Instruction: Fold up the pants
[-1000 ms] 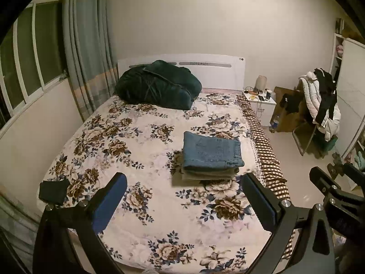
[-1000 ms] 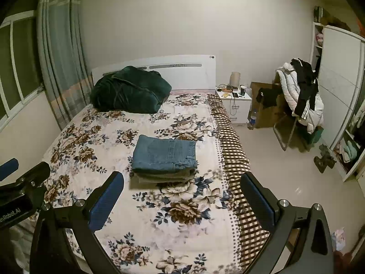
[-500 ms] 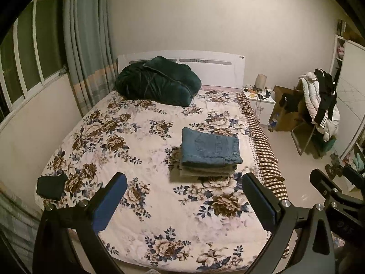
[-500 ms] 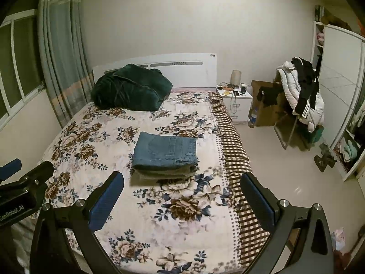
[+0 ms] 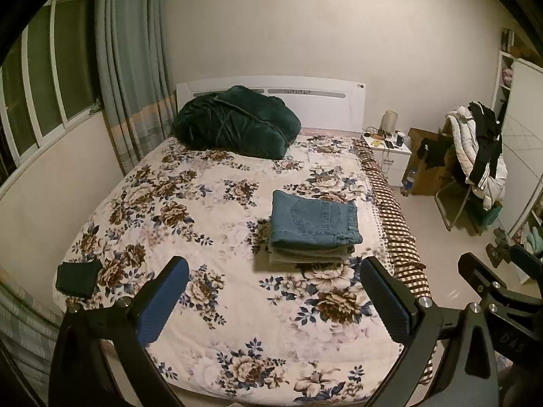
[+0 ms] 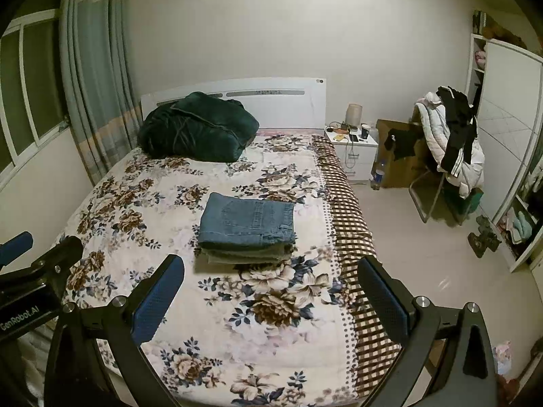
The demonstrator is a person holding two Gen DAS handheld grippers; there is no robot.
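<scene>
The jeans [image 5: 314,224] are laid folded atop a small stack on the bed [image 5: 237,322], so nothing is gripped: both the left gripper [image 5: 275,302] and right gripper [image 6: 271,300] are held back, jaws wide.

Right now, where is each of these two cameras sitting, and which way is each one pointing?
Left wrist view: on the left gripper, above the bed's foot, facing the headboard; its own open fingers show, the right gripper at the right edge.
Right wrist view: on the right gripper, further right, same heading; its own open fingers show, the left gripper at the left edge.
Shared: folded jeans stacked on the floral bed, green bundle, nightstand.
</scene>
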